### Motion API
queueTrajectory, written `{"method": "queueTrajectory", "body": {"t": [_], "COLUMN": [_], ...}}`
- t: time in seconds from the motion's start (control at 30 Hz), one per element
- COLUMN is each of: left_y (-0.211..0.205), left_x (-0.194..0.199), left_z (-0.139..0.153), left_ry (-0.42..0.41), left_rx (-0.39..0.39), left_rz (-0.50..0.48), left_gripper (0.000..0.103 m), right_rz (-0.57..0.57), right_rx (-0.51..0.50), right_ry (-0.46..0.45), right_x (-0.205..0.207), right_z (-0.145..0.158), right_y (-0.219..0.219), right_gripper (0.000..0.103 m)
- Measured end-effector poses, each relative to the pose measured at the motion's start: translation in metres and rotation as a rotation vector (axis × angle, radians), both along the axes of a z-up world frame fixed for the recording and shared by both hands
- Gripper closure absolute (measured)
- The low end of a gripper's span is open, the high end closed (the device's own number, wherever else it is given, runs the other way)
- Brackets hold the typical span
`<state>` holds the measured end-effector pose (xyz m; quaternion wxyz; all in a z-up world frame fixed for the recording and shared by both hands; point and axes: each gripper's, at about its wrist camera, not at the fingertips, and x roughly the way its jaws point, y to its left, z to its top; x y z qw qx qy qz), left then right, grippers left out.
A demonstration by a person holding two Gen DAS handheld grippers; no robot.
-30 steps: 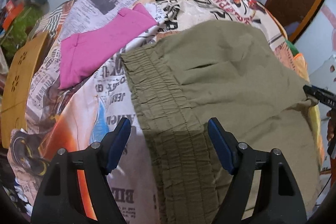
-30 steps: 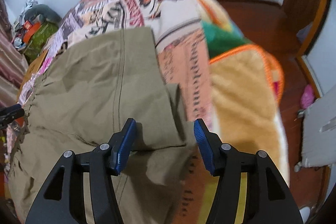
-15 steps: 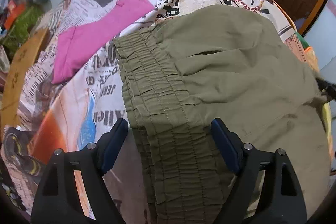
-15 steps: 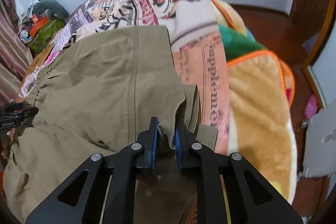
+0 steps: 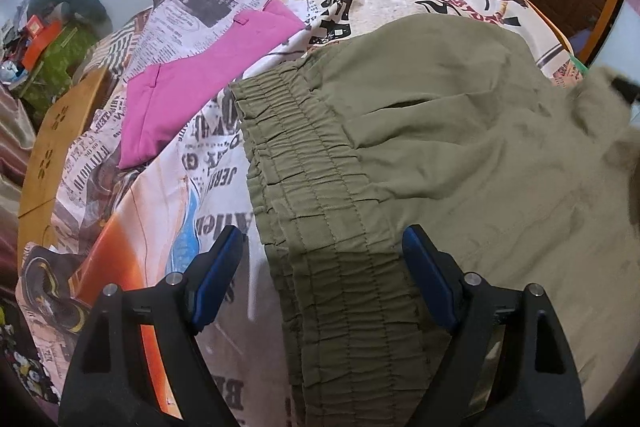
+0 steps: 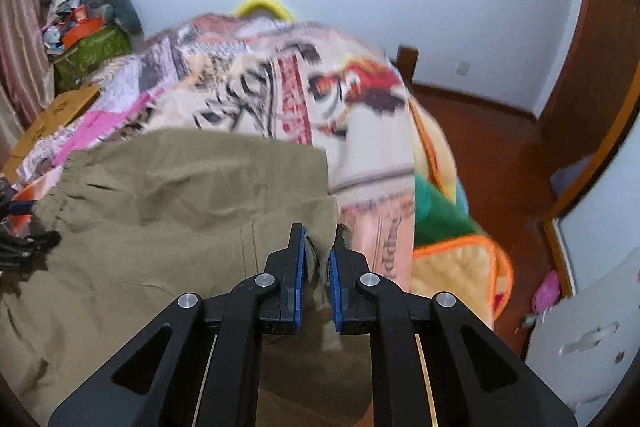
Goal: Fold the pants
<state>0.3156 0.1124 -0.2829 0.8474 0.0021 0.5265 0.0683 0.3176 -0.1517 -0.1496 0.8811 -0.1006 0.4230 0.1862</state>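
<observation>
On the printed bed cover (image 5: pixel 168 211), the pants (image 5: pixel 460 163) are pinched at a leg edge by the clenched right tool (image 6: pixel 318 259) for folding; the waistband (image 5: pixel 304 179) is straddled by the released left tool (image 5: pixel 322 259)

The left hand-held gripper (image 5: pixel 322 269) is a matte black plastic frame with two broad arms, each pierced by a triangular cut-out. Its fingers (image 5: pixel 216 277) carry ribbed blue pads on their inner faces, and round silver screw heads sit at the pivots, two on each side. The right hand-held gripper (image 6: pixel 318 277) has the same build: black arms with triangular openings, blue pads, four silver screws, and thin brass-coloured strips along the inner edges.
</observation>
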Motion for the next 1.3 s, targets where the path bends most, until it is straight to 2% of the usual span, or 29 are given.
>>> {"method": "queueTrajectory", "body": {"t": [0.13, 0.23, 0.3, 0.47, 0.67, 0.83, 0.97, 1.13, 1.2, 1.27, 1.3], "left_y": [0.004, 0.005, 0.004, 0.005, 0.002, 0.010, 0.030, 0.049, 0.053, 0.057, 0.060], "left_x": [0.000, -0.001, -0.001, -0.001, -0.002, -0.007, 0.000, 0.017, 0.026, 0.034, 0.039], "left_z": [-0.003, -0.004, -0.005, -0.006, 0.010, 0.048, 0.077, 0.091, 0.087, 0.079, 0.074], "left_ry": [0.005, 0.003, 0.002, 0.006, -0.001, -0.084, -0.143, -0.170, -0.162, -0.146, -0.132], "left_rx": [-0.030, -0.035, -0.029, -0.027, 0.009, 0.017, 0.010, 0.000, 0.000, -0.009, -0.018], "left_rz": [0.008, 0.013, 0.016, 0.019, 0.003, -0.004, 0.027, 0.061, 0.067, 0.071, 0.074], "left_gripper": [0.018, 0.017, 0.015, 0.013, 0.015, 0.015, 0.015, 0.015, 0.015, 0.015, 0.015], "right_rz": [-0.030, -0.047, -0.059, -0.054, -0.059, -0.036, -0.023, -0.024, -0.021, -0.021, -0.020], "right_rx": [-0.016, -0.006, 0.001, -0.059, -0.051, -0.049, -0.001, 0.081, 0.097, 0.103, 0.103], "right_ry": [0.113, 0.159, 0.168, 0.178, 0.174, 0.104, 0.044, 0.005, 0.003, 0.000, -0.003], "right_x": [0.009, 0.011, 0.013, 0.014, 0.012, 0.005, 0.009, 0.026, 0.034, 0.044, 0.048], "right_z": [-0.044, -0.061, -0.062, -0.061, -0.034, 0.004, 0.036, 0.062, 0.064, 0.062, 0.059], "right_y": [-0.007, -0.011, -0.011, -0.003, -0.011, -0.014, -0.012, -0.002, 0.003, 0.009, 0.011], "right_gripper": [0.094, 0.094, 0.094, 0.094, 0.090, 0.088, 0.088, 0.088, 0.084, 0.068, 0.063]}}
